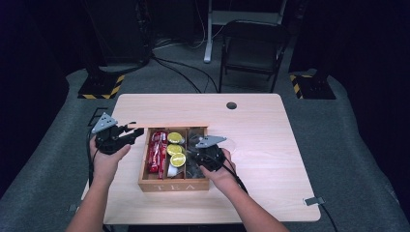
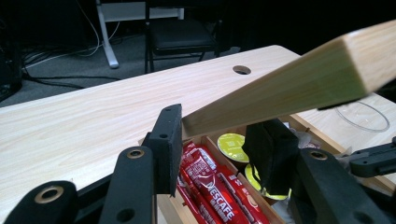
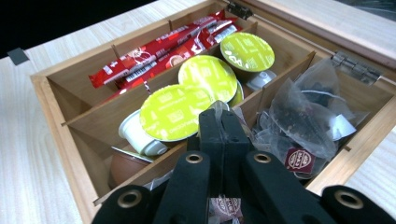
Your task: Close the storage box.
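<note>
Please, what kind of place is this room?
Probably a recording studio or lab, not a home: black dark walls surround a light wooden table on grey carpet, with a black folding chair and yellow-black striped stand bases behind it.

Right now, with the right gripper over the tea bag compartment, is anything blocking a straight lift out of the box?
Nothing visible does. The left gripper holds the lid tilted up behind the box, clear of the opening. The right gripper is shut above the tea bags, with what looks like a tea bag tag between its fingers; open air overhead.
</note>
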The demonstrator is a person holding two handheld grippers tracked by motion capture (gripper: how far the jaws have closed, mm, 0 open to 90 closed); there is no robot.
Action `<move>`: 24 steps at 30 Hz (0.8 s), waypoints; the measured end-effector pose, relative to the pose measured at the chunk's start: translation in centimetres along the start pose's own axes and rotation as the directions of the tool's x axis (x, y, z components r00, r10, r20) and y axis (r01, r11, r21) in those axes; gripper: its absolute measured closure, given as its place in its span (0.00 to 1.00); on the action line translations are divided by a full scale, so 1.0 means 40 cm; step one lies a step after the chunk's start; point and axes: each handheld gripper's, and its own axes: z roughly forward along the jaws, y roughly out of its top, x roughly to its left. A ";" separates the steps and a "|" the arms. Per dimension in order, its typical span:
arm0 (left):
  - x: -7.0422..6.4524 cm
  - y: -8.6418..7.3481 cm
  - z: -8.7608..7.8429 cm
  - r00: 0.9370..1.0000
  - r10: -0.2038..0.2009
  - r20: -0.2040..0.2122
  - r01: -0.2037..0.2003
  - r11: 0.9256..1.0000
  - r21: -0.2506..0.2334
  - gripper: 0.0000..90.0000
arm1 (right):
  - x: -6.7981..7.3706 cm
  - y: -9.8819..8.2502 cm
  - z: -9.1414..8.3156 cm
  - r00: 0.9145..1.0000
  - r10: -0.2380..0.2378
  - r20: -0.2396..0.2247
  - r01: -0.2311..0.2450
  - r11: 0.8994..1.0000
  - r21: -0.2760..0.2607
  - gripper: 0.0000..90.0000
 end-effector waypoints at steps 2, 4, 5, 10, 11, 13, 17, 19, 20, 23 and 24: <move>0.000 0.000 0.000 1.000 0.000 0.000 0.000 1.000 0.000 0.63 | 0.000 0.005 -0.008 1.000 -0.005 -0.002 0.005 1.000 -0.004 1.00; 0.000 0.000 0.000 1.000 0.001 0.001 -0.001 1.000 0.001 0.63 | 0.000 0.009 -0.015 1.000 -0.004 -0.001 0.004 1.000 -0.015 1.00; 0.000 0.000 0.000 1.000 0.002 0.001 -0.002 1.000 0.001 0.63 | 0.000 0.011 -0.019 1.000 -0.001 0.000 0.001 1.000 -0.015 1.00; 0.000 0.000 0.000 1.000 0.000 0.001 0.000 1.000 0.000 0.63 | 0.000 0.015 -0.032 1.000 0.015 0.000 -0.015 1.000 -0.028 1.00; 0.000 0.000 0.000 1.000 -0.001 0.000 0.001 1.000 -0.002 0.63 | -0.001 0.016 -0.034 1.000 0.010 0.003 -0.010 1.000 -0.030 1.00; 0.001 0.000 0.001 1.000 -0.001 0.000 0.001 1.000 -0.003 0.63 | -0.001 0.016 -0.039 1.000 0.018 0.004 -0.018 0.999 -0.028 1.00; 0.002 0.000 0.001 1.000 -0.002 0.003 0.002 1.000 -0.002 0.63 | -0.001 0.018 -0.049 1.000 0.020 0.005 -0.020 0.999 -0.037 1.00; 0.002 0.000 0.001 1.000 -0.002 0.003 0.002 1.000 -0.002 0.63 | -0.003 0.019 -0.055 1.000 0.018 0.007 -0.018 0.999 -0.039 1.00; 0.002 0.000 0.001 1.000 0.000 0.003 0.000 1.000 -0.001 0.63 | -0.004 0.019 -0.058 1.000 0.018 0.008 -0.018 0.999 -0.040 1.00; 0.002 0.000 0.001 1.000 0.000 0.003 0.000 1.000 -0.001 0.63 | -0.006 0.019 -0.070 1.000 0.023 0.010 -0.022 0.999 -0.047 1.00; 0.002 0.000 0.001 1.000 0.000 0.003 0.000 1.000 -0.001 0.63 | -0.006 0.019 -0.074 1.000 0.024 0.014 -0.024 0.998 -0.050 1.00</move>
